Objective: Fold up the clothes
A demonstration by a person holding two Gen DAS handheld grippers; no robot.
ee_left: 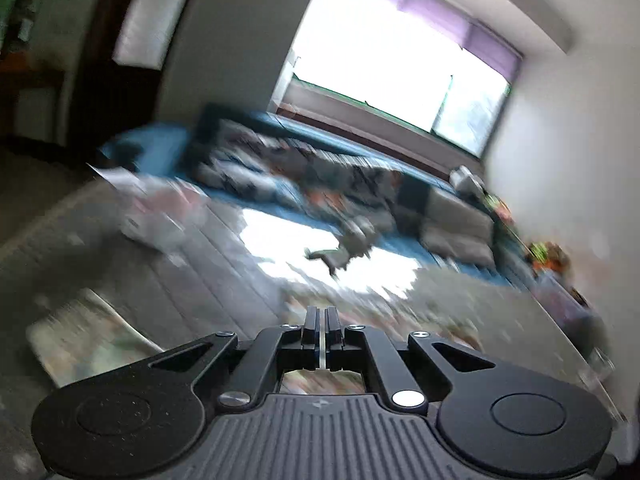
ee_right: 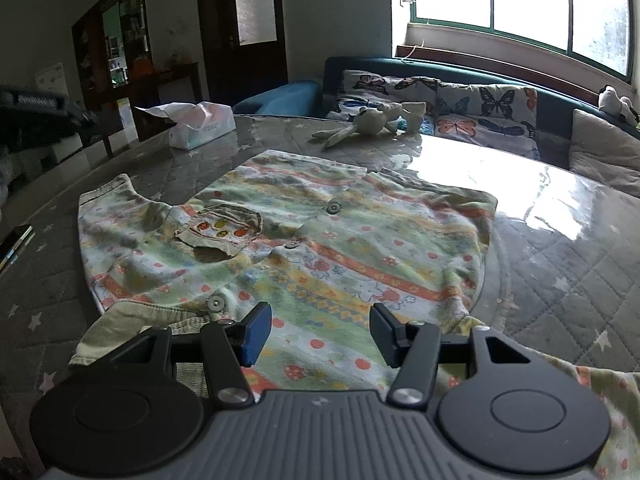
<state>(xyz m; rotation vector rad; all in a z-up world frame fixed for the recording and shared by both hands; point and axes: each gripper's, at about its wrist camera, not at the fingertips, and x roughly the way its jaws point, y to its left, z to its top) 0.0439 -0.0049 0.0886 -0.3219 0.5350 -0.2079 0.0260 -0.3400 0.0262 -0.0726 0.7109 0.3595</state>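
Observation:
A small child's shirt [ee_right: 320, 248] with a pastel flower and stripe print, buttons and a chest pocket lies spread flat on the glass-topped table [ee_right: 560, 248]. My right gripper [ee_right: 318, 334] is open and empty, hovering low over the shirt's near part, close to its collar. The left wrist view is motion-blurred. My left gripper [ee_left: 321, 328] has its jaws pressed together, with nothing visible between them, above the table; blurred printed cloth [ee_left: 320, 384] shows just below and beyond it.
A tissue pack [ee_right: 202, 124] sits at the table's far left and a plush rabbit [ee_right: 368, 120] at its far edge. A phone [ee_right: 14, 246] lies at the left edge. A sofa with butterfly cushions [ee_right: 460, 112] stands behind, under the window.

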